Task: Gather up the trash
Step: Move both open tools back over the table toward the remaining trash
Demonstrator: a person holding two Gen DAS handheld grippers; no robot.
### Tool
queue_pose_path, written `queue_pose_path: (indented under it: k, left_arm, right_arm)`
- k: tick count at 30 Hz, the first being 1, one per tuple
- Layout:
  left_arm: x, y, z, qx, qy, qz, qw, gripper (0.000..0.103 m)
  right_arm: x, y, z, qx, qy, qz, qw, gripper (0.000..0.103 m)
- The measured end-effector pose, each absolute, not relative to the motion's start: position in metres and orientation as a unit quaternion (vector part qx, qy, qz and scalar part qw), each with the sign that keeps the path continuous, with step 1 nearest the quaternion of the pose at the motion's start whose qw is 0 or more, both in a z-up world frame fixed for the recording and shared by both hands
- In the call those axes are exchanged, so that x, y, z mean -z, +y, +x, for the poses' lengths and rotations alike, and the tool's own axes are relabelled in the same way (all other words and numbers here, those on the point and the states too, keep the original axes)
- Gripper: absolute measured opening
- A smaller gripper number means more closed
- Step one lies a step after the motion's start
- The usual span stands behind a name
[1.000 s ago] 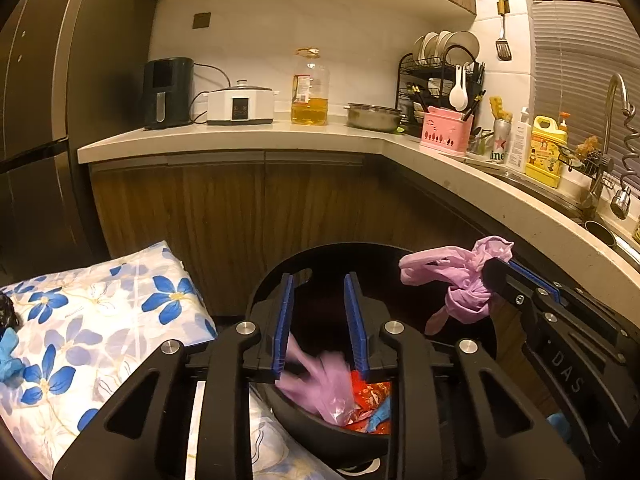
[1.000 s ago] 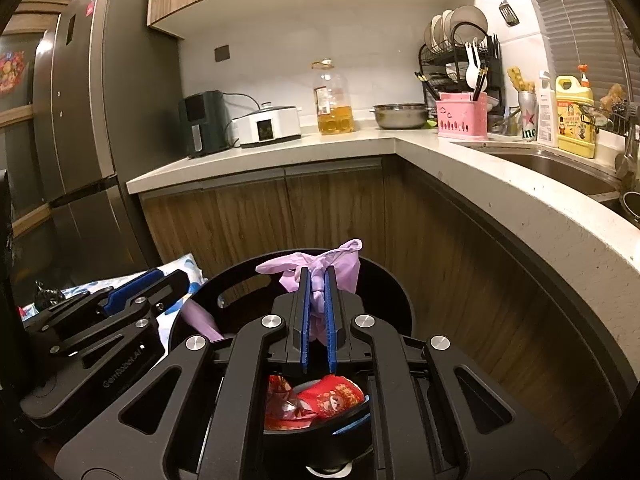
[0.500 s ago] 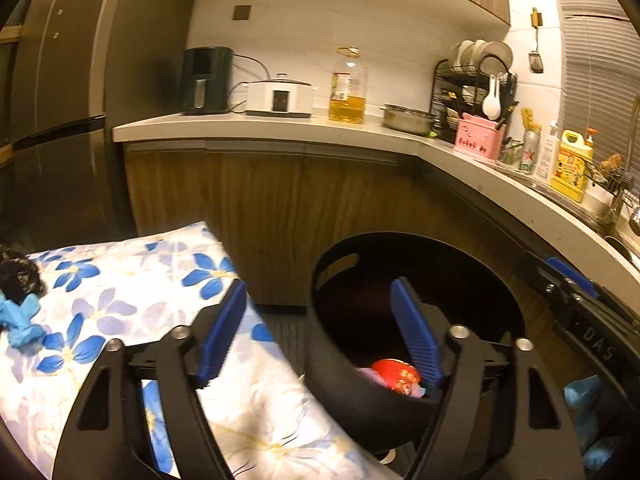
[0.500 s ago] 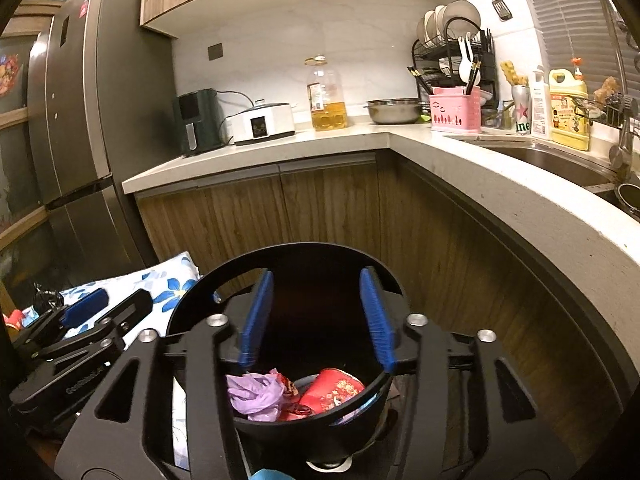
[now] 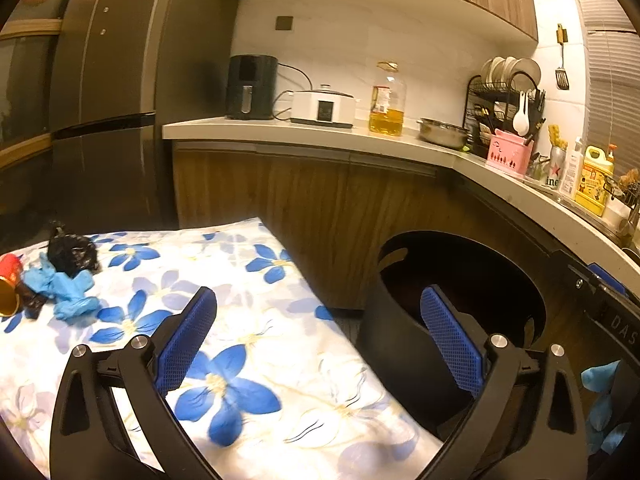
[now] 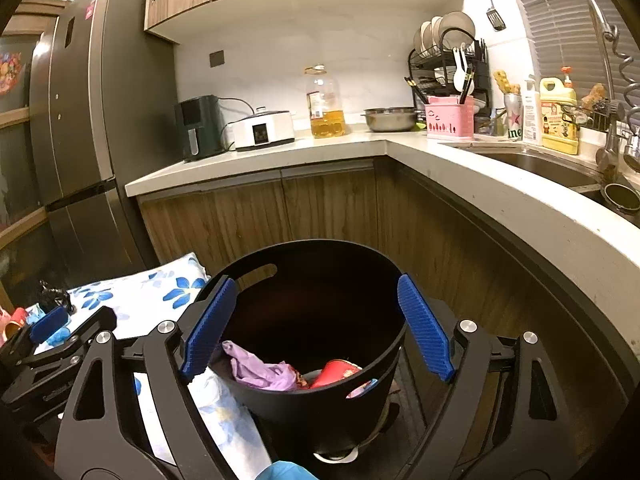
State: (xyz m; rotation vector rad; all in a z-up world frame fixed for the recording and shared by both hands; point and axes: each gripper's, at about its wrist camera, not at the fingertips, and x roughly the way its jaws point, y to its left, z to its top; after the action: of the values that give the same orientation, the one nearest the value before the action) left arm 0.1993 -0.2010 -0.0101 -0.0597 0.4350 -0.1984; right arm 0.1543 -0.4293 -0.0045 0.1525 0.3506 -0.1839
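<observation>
Left wrist view: the left hand-held gripper (image 5: 320, 336) fills the lower frame, its jaws opening wide with nothing between them, above a blue-flowered cloth (image 5: 240, 320). At left centre, the remaining trash lies in a cluster on that cloth: a crumpled blue glove (image 5: 64, 290), a black bag (image 5: 72, 252) just behind it, and a red cup (image 5: 10, 276) at the frame's edge. The black bin (image 5: 400, 344) stands at lower right, beside the cloth. The likely next step is a reach for that cluster; it should go best with the jaws kept wide, lowered squarely over the glove, and closed on its bunched middle without catching the cloth. "DAS" reads on the other gripper's body at right edge; a can on the bench at upper right shows a red star.

Right wrist view: the right hand-held gripper (image 6: 318, 324) hangs over the bin at lower centre, jaws opening and empty. Inside lie a purple glove (image 6: 260, 370) and a red wrapper (image 6: 338, 372). The can at upper right shows "ine".
</observation>
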Motion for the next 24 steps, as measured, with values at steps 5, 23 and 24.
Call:
queue_pose_path:
  k: [5, 23, 24]
  left_arm:
    - [0.011, -0.181, 0.187, 0.075, 0.211, -0.029, 0.974, 0.097]
    - [0.021, -0.07, 0.16, -0.046, 0.209, -0.05, 0.976, 0.097]
    - [0.022, -0.063, 0.158, -0.054, 0.209, -0.051, 0.975, 0.097]
  right_arm:
    - [0.004, -0.411, 0.148, 0.083, 0.171, 0.069, 0.979, 0.083]
    - [0.016, -0.306, 0.158, -0.005, 0.185, 0.055, 0.981, 0.083]
    - [0.018, -0.299, 0.159, -0.012, 0.186, 0.053, 0.981, 0.083]
